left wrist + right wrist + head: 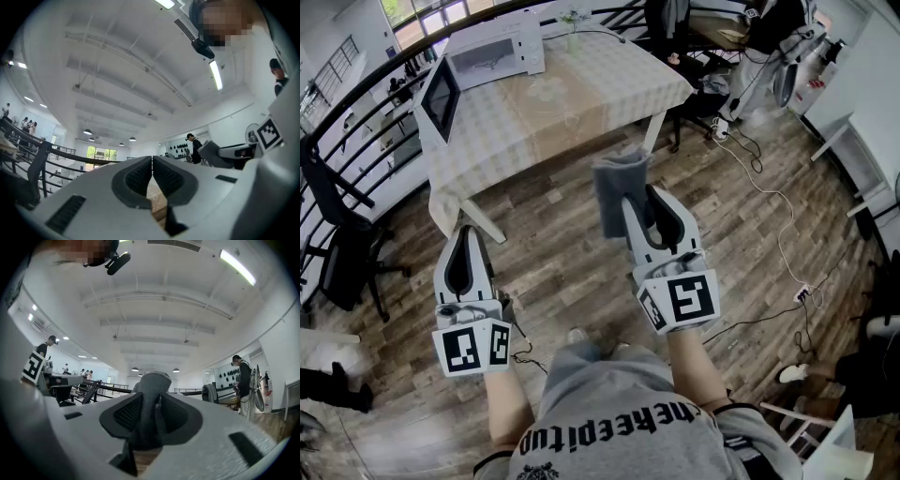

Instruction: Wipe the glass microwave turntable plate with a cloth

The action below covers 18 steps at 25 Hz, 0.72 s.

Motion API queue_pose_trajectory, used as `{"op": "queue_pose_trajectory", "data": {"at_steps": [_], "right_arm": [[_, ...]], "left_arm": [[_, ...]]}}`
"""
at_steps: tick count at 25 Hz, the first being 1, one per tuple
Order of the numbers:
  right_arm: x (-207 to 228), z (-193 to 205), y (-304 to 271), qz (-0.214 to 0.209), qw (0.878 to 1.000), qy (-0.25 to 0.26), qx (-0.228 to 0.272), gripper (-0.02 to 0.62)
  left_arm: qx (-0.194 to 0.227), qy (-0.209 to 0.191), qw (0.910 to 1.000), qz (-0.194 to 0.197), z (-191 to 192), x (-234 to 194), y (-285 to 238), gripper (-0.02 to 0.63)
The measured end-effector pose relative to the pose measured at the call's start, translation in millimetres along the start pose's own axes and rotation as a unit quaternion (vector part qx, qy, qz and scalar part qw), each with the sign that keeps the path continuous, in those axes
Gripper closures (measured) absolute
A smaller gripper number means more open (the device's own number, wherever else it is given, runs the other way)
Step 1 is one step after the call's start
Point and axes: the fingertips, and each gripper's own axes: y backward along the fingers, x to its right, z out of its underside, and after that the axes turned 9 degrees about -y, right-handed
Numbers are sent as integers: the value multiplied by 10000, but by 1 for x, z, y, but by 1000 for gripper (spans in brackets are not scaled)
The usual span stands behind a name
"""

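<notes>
Right gripper (643,208): clenched on a grey cloth (151,392), which stands up between the jaws and pokes out past their tips.
Left gripper (152,161): jaws pressed together, nothing between them.
Both grippers: side by side in front of the person, over the wood floor (553,267), well apart from the worktop (619,80).
Glass turntable plate (546,91): a faint clear disc lying flat on the worktop's checked covering, near the microwave; its outline is hard to make out.
Microwave (497,52): white, at the worktop's far side, with its door (442,97) swung open.
Vase (573,39): small, beside the microwave.
Office chair (342,244): black, on the floor left of the worktop.
</notes>
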Motion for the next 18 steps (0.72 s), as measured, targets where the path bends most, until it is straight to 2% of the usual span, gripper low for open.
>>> {"op": "queue_pose_trajectory", "data": {"at_steps": [18], "right_arm": [[9,6,-6,-17,10000,-90,-20,471]], "left_arm": [[-81,-23,10000,-24,8,7,-5,595]]}}
